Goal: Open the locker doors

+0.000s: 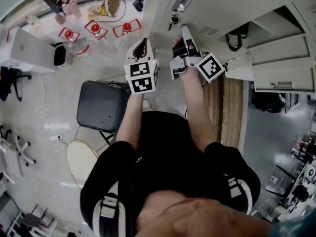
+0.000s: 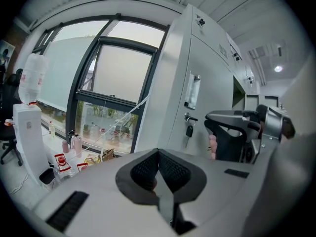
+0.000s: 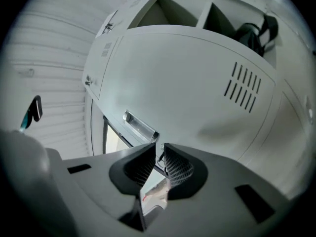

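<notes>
Right gripper [image 3: 159, 147] barely open, tips near the locker door [image 3: 187, 83].

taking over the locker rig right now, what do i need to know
Left gripper: shut, empty, not touching the lockers.
Right gripper: jaws a narrow gap apart, tips right at the key in the shut door; no grip on it that I can see.
Done: several doors to the right already stand open, with a black bag in one compartment.
Left: turn that key and swing this door open, then check for other shut doors, which these views don't fully show.
</notes>
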{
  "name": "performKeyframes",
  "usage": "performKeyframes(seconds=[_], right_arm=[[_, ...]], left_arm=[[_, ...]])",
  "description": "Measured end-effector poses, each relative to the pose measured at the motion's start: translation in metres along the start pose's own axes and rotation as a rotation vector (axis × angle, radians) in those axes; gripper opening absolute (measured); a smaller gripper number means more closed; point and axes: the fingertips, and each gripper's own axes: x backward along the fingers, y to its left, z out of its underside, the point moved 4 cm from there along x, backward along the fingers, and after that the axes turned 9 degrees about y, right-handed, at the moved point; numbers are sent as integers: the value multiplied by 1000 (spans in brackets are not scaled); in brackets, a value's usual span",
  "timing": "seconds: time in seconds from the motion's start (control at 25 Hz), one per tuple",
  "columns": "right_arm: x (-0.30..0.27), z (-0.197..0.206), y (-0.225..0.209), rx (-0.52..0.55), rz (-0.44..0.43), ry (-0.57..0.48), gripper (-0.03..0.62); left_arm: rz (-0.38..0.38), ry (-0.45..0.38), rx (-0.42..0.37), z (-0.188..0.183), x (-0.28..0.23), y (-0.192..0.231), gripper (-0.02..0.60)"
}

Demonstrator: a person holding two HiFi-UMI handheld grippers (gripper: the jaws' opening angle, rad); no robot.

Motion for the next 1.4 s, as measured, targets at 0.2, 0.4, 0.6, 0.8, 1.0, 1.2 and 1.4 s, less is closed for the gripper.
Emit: performKeyframes(seconds=[0.2,0.4,0.6,0.8,1.0,1.2,1.4], right_arm=[[-10,-9,20,233,56,35,58],[-19,-12,33,413,119,70,92],[-32,-7,46,612,168,133,112],[-45,-8,52,776,235,166,123],[-56,-7,59,947,312,174,123],[-65,-4,65,1002,325,188,123],[-72,-5,66,1021,326,196,123]], left_arm=[[-11,-8,18,0,0,6,11],[-24,-15,32,0,1,12,11],[-15,-42,28,-5,4,16,11],[-1,-64,19,-8,7,18,11],[3,-74,9,-12,6,20,11],[8,-77,10,-16,5,24,11],[10,-75,6,-18,1,26,11]])
